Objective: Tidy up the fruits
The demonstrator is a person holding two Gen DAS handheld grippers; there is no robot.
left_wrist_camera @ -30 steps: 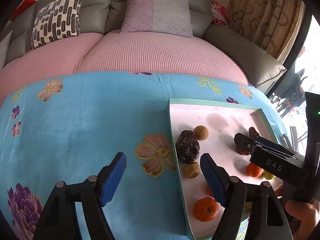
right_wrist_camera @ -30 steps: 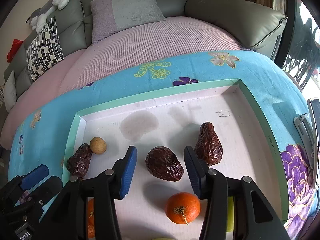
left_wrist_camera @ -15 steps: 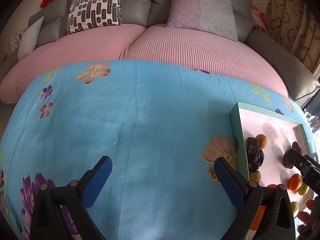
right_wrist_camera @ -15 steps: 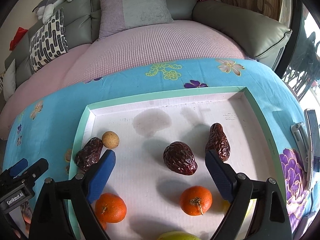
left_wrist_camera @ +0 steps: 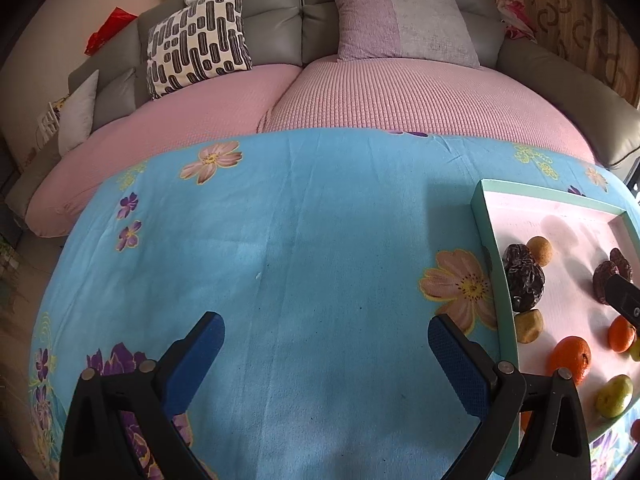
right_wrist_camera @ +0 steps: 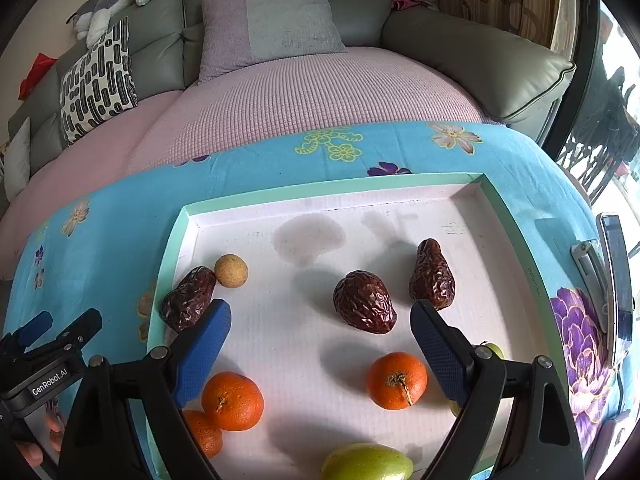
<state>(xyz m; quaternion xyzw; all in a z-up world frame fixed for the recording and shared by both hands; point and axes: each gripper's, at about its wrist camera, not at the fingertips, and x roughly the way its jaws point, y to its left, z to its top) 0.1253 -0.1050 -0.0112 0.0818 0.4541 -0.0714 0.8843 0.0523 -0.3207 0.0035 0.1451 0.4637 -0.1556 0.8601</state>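
The person is holding the right gripper (right_wrist_camera: 320,332) spread wide and empty above the green-rimmed tray (right_wrist_camera: 320,190), its blue pads straddling the wrinkled dark date (right_wrist_camera: 364,307) that is lying near the middle of the white floor. A second date (right_wrist_camera: 432,274) is sitting just beside it, a third (right_wrist_camera: 188,298) is resting against the left wall next to a small tan fruit (right_wrist_camera: 231,271), and the oranges (right_wrist_camera: 397,380) are lying nearer the camera. The left gripper (left_wrist_camera: 326,350) is hanging equally agape over the bare blue flowered cloth (left_wrist_camera: 304,248), gripping nothing. That centre date is looking light, soft and a little tacky, so I would be pinching it gently across its plump middle, not at the tapered tip. The oranges seem firmer but rounder, liable to roll from a careless squeeze.
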